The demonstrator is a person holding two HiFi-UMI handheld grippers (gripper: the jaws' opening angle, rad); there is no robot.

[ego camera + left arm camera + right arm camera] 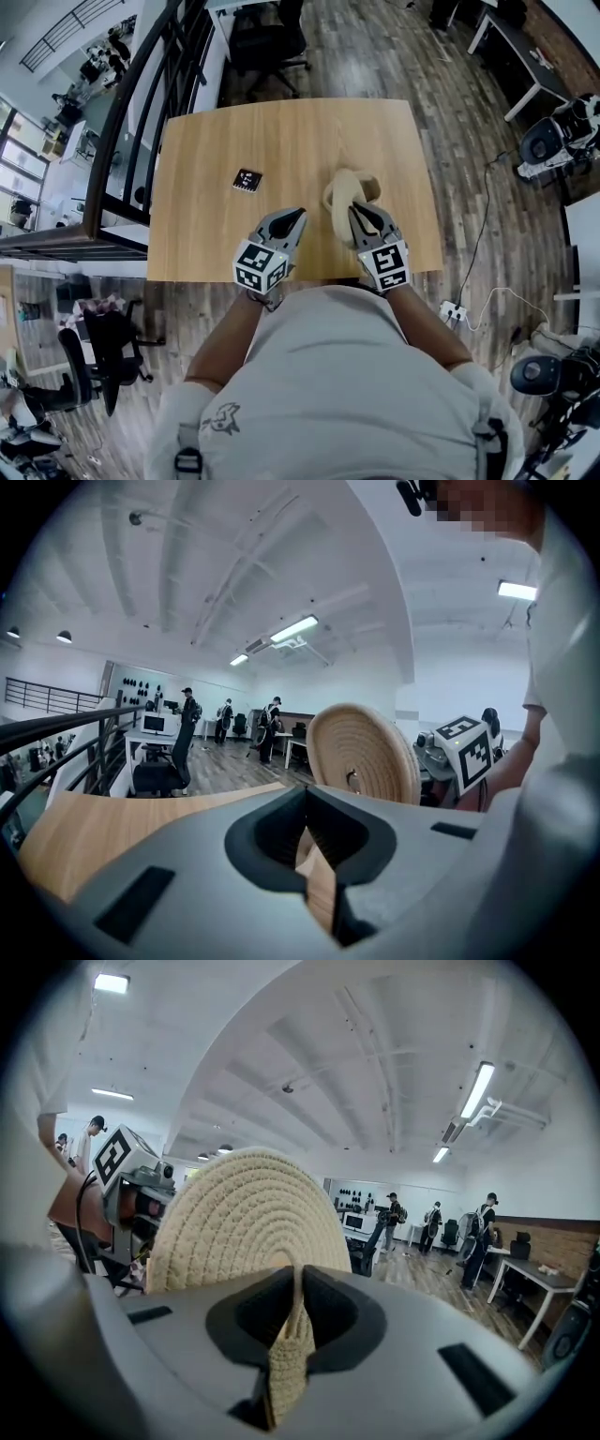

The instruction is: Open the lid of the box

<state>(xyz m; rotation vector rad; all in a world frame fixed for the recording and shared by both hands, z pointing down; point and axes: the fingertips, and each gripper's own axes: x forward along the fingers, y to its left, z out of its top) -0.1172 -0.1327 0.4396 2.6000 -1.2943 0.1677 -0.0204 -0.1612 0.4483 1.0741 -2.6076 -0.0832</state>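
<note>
A round woven lid (pixel 340 217) stands on edge above the wooden table (pixel 206 234), just in front of the woven box (pixel 360 187). My right gripper (pixel 361 212) is shut on the lid's rim. In the right gripper view the coiled lid (pixel 246 1222) rises upright between the jaws of that right gripper (pixel 292 1321). My left gripper (pixel 292 218) hovers to the left of the lid, apart from it, shut with nothing in it. The left gripper view shows the lid's other face (pixel 361 752), with a small knob, beyond the closed left gripper (pixel 305 841).
A small black marker tile (pixel 247 180) lies on the table left of the box. The table's near edge (pixel 187 278) is just under my hands. An office chair (pixel 272 42) stands behind the far edge, and a dark railing (pixel 131 103) runs along the left.
</note>
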